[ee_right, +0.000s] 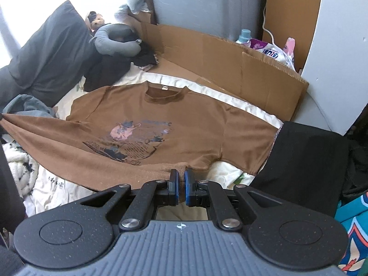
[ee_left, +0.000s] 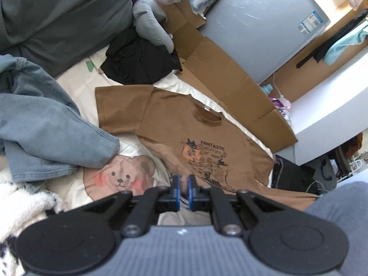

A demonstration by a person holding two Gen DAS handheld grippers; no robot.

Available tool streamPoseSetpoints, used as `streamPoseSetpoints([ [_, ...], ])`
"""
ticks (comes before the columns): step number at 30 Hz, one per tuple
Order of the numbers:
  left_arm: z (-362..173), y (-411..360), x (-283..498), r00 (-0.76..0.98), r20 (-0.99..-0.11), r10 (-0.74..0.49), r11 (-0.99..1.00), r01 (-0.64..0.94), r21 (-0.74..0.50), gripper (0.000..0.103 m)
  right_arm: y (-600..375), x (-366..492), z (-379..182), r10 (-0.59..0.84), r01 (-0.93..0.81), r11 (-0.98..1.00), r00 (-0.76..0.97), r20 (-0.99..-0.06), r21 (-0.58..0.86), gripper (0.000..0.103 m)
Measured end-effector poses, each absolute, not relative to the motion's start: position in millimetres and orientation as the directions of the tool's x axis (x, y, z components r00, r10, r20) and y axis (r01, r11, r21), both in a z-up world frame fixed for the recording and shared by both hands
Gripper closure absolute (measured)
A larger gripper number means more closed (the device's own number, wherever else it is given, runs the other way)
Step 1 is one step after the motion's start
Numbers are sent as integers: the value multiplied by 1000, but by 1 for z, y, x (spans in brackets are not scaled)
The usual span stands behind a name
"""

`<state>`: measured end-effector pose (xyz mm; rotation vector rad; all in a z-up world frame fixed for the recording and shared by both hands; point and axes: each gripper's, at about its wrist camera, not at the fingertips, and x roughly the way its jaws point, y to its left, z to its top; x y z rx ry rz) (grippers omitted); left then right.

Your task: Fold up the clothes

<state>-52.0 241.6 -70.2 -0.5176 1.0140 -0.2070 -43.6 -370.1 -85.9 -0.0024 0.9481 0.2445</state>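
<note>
A brown T-shirt (ee_left: 184, 124) with a cartoon print lies front up on a cream bedspread (ee_left: 76, 85), collar toward the cardboard. Its bottom hem is lifted off the bed. My left gripper (ee_left: 183, 179) is shut on the hem at one corner, brown cloth pinched between the blue pads. In the right wrist view the same T-shirt (ee_right: 195, 119) stretches away from my right gripper (ee_right: 181, 172), which is shut on the hem near the other corner. The raised hem runs taut to the left edge of that view.
Blue jeans (ee_left: 41, 124) are piled left of the shirt, above a bear print (ee_left: 119, 177). Black clothes (ee_left: 140, 62), a grey neck pillow (ee_left: 149, 25) and a dark pillow (ee_right: 50, 53) lie beyond. Flattened cardboard (ee_right: 218, 62) lines the far side. A black garment (ee_right: 303, 161) sits right.
</note>
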Motion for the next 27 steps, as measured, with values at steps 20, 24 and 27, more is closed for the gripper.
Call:
streamPoseSetpoints([
  [20,-110,242,-88,386,-833,-396,875,-115,-470,97,-372,-65,-103,148,-205,977,455,-878,59,99],
  [24,-138,238,-97,306,-869,-388,889,-124,-440,97,-372,-76,-130,133,-193,979,390,-911,61,100],
  [27,-162,236,-103,249,-888,-387,894,-135,-427,97,-372,-85,-153,129,-176,982,342,-931,71,100],
])
